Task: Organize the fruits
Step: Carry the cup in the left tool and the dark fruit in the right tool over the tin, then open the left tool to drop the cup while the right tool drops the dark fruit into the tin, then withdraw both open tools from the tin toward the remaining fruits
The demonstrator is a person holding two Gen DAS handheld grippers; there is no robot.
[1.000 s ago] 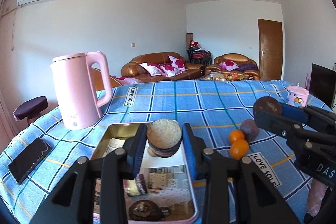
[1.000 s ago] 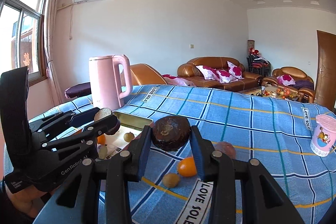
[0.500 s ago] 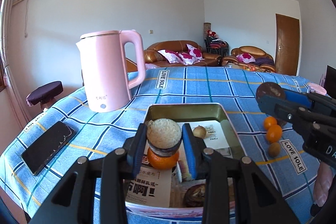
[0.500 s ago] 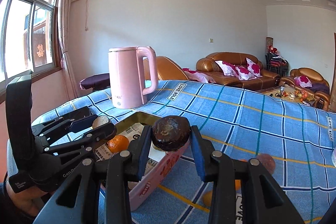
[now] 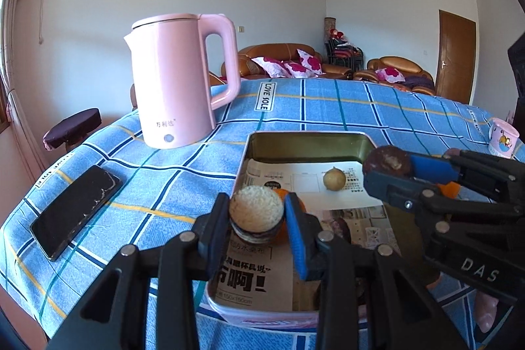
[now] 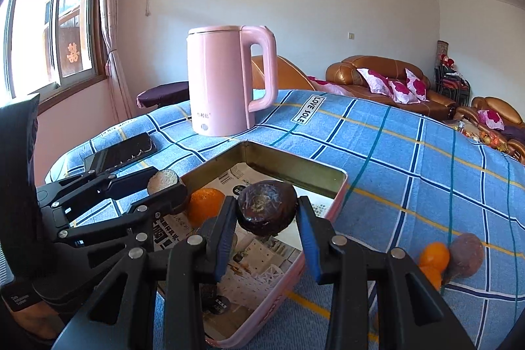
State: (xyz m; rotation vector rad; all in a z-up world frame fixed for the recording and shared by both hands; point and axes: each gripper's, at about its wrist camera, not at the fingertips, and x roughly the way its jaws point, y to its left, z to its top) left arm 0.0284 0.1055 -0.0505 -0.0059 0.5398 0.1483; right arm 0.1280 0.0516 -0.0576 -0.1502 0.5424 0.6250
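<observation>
I am looking at a sunny living room with brown sofas, and in front of me is a table with a blue checked cloth (image 5: pixel 328 107). A pink kettle (image 5: pixel 178 77) stands on the cloth, and a black phone (image 5: pixel 73 209) lies near it. A metal tray (image 5: pixel 308 141) lined with paper sits close to me. My left gripper (image 5: pixel 257 218) is squeezed tight on a half fruit (image 5: pixel 256 212) with a pale, bumpy top, and holds it over the near part of the tray. My right gripper (image 6: pixel 267 214) is squeezed on a dark brown wrinkly fruit (image 6: pixel 267 207) and holds it over the tray too. Inside the tray I see an orange (image 6: pixel 205 205) and a small tan ball fruit (image 5: pixel 334 180). Out on the cloth, to the right of the tray, two more oranges (image 6: pixel 434 256) and a purple fruit (image 6: pixel 466 253) lie close together.
</observation>
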